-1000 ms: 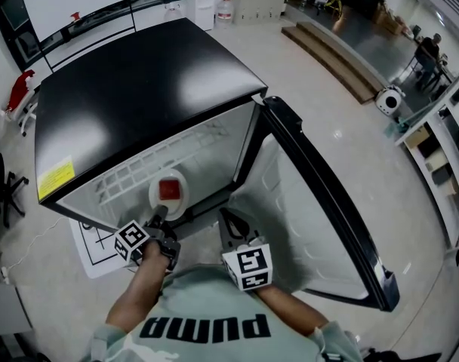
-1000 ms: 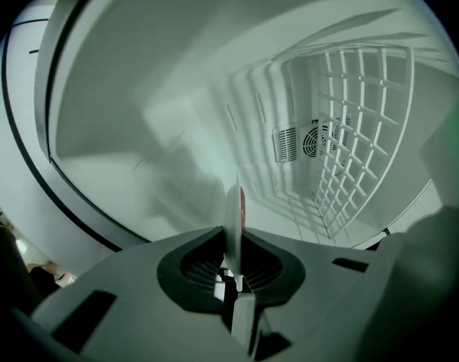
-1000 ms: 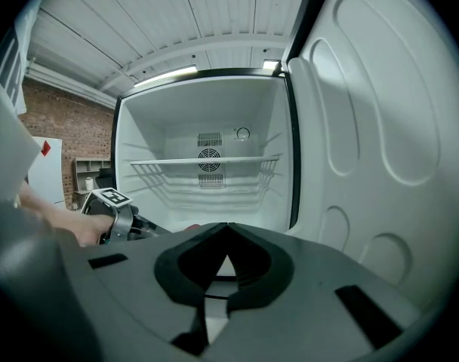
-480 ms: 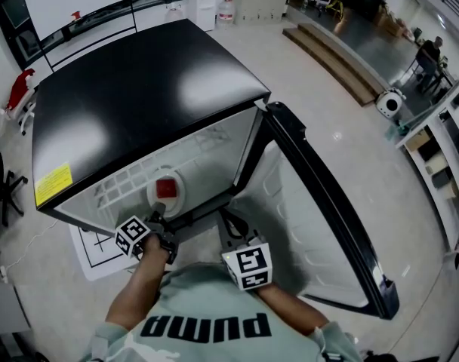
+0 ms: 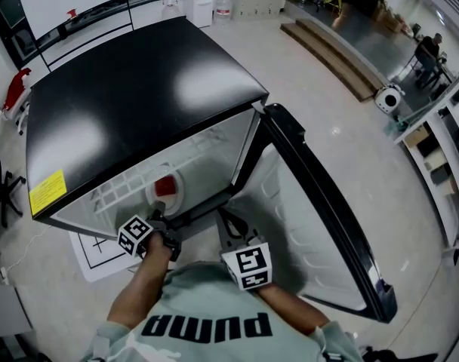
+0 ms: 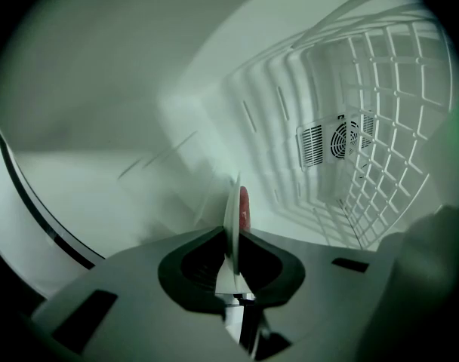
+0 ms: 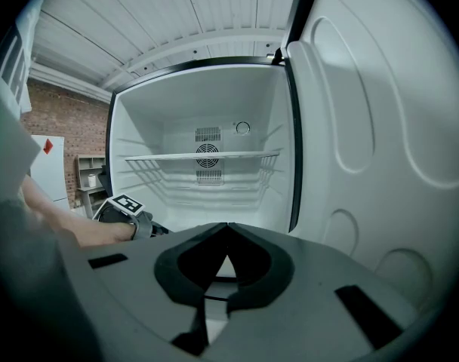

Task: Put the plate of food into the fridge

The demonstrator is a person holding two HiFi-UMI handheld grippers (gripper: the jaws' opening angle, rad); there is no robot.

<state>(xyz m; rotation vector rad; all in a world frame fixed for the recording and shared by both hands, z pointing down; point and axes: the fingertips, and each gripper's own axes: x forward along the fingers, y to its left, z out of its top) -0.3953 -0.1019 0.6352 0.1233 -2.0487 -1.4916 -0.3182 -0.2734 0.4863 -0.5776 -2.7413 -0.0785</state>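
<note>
The fridge (image 5: 139, 104) has its door (image 5: 290, 232) swung wide right, mouth unblocked. A wire shelf (image 7: 203, 157) spans the inside. Room lies above and below it, save lower left, taken by the left gripper (image 5: 158, 210) and its plate (image 6: 231, 217).

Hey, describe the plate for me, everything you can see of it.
The plate is small, round and white, maybe ceramic or plastic, with a red piece of food on its middle. It lies about level, face up, just inside the open fridge, its far side tucked under the fridge's black top. The left tongs pinch its near rim; the left gripper view shows that thin rim edge-on between the closed jaws. Whether its underside rests on anything cannot be told.
</note>
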